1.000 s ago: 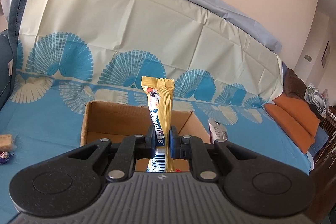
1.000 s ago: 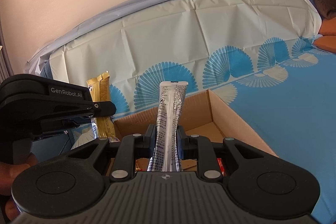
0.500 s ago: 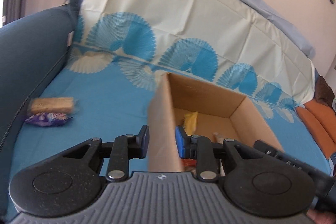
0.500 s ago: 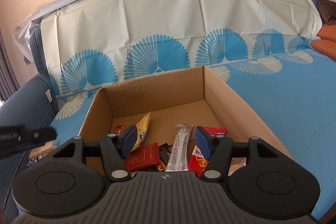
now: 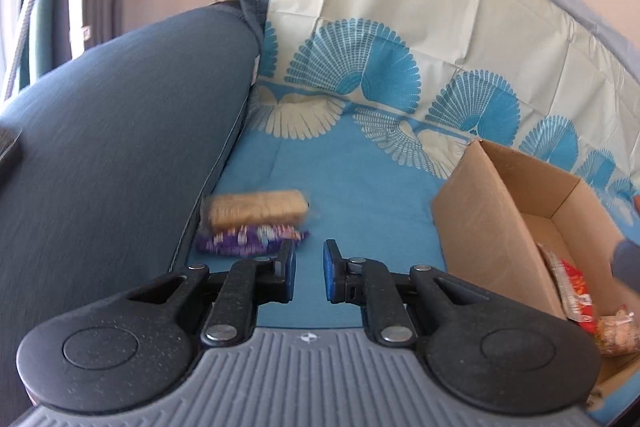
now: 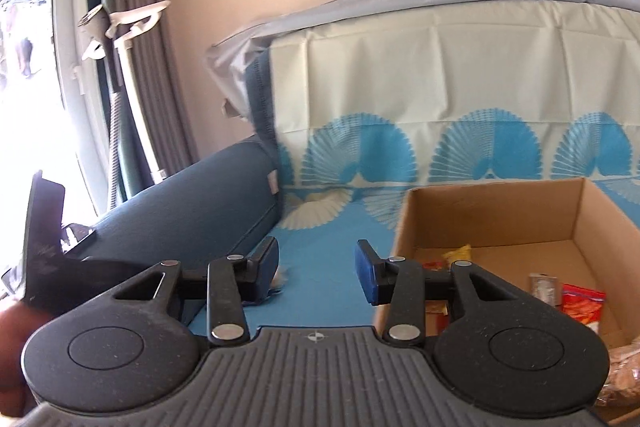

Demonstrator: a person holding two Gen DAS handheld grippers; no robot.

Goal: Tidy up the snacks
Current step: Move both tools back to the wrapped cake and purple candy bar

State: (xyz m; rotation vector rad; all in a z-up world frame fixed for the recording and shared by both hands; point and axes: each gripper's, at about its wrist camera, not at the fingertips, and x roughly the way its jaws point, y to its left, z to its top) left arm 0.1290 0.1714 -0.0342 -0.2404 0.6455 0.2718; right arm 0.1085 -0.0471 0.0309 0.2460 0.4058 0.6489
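Snacks: tan bar (image 5: 256, 209) and purple packet (image 5: 250, 241) lie on the blue sofa cover (image 5: 360, 195), left of the cardboard box (image 5: 484, 223). Left gripper (image 5: 309, 269) empty, jaws slightly apart; right gripper (image 6: 316, 269) empty, jaws just narrowing.

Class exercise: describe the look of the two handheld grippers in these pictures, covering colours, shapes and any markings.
Both match: the left gripper and right gripper have black speckled arms with round bases, silver pivot pins, blue finger pads, and a grey ribbed body bearing a small cross-in-circle mark.
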